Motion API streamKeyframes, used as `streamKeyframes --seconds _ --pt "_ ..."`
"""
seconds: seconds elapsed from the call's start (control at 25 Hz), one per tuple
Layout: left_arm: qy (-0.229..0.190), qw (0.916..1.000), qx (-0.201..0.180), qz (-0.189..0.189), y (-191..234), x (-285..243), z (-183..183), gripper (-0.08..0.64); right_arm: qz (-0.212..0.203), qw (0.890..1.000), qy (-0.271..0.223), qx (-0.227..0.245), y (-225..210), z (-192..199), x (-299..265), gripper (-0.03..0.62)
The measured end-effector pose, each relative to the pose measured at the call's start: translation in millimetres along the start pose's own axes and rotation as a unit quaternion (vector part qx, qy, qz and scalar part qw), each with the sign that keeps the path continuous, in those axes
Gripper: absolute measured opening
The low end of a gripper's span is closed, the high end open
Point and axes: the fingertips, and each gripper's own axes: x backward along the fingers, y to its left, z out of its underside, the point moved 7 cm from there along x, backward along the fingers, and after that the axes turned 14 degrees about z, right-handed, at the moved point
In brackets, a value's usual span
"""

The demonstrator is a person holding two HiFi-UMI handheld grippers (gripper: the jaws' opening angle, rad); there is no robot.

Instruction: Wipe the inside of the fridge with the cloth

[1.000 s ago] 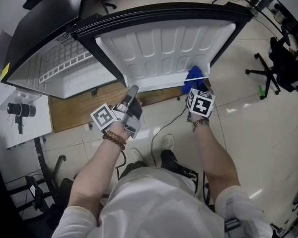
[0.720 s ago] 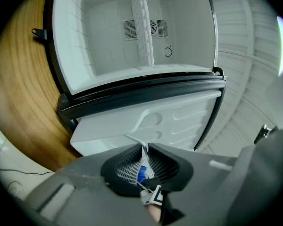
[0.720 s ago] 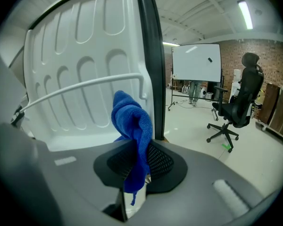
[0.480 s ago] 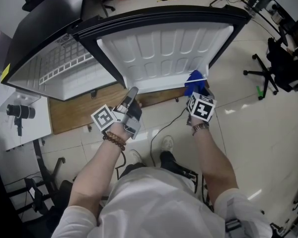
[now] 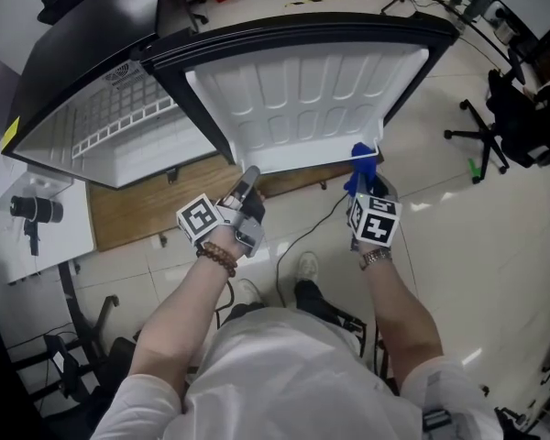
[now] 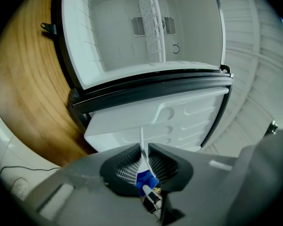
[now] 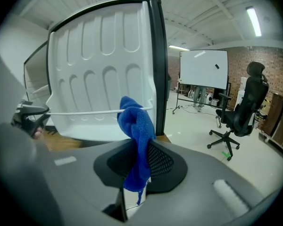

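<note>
The fridge (image 5: 119, 126) stands with its white door (image 5: 302, 99) swung wide open; its empty white inside (image 6: 132, 32) shows in the left gripper view. A thin white rail (image 7: 85, 111) runs across the door's lower edge. My left gripper (image 5: 247, 183) is shut on the left end of that rail (image 6: 142, 142). My right gripper (image 5: 367, 189) is shut on the blue cloth (image 7: 137, 126), whose top fold lies against the rail's right end, by the door's outer corner. In the head view the cloth (image 5: 362, 165) sticks out just beyond the gripper.
The fridge rests on a wooden board (image 5: 137, 204). A dark cable (image 5: 298, 236) trails over the tiled floor near my feet. A black office chair (image 7: 240, 112) and a whiteboard (image 7: 203, 69) stand to the right. A white table with a camera (image 5: 32, 207) is at the left.
My right gripper has drawn back a little from the door's corner toward me, carrying the blue cloth. The left gripper has stayed on the rail.
</note>
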Motion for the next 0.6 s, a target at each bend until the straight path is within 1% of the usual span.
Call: streamKeyframes --seconds 0.16,0.28,0.36,0.6 --pt "0.007 0.9997 -0.012 -0.019 14 -3 -3 0.035 -0.021 1.000 0.007 0.017 6 11 16 0.057" --pt "0.005 0.9989 -0.015 -0.044 22 -6 -6 0.034 -0.042 0.999 0.009 0.029 14 14 27 0.057" --pt "0.002 0.9982 -0.014 -0.059 27 -8 -7 0.034 -0.056 0.998 0.005 0.039 21 14 33 0.057" --pt "-0.001 0.9964 -0.018 -0.083 35 -16 -9 0.034 -0.098 0.994 -0.011 0.056 46 5 50 0.057"
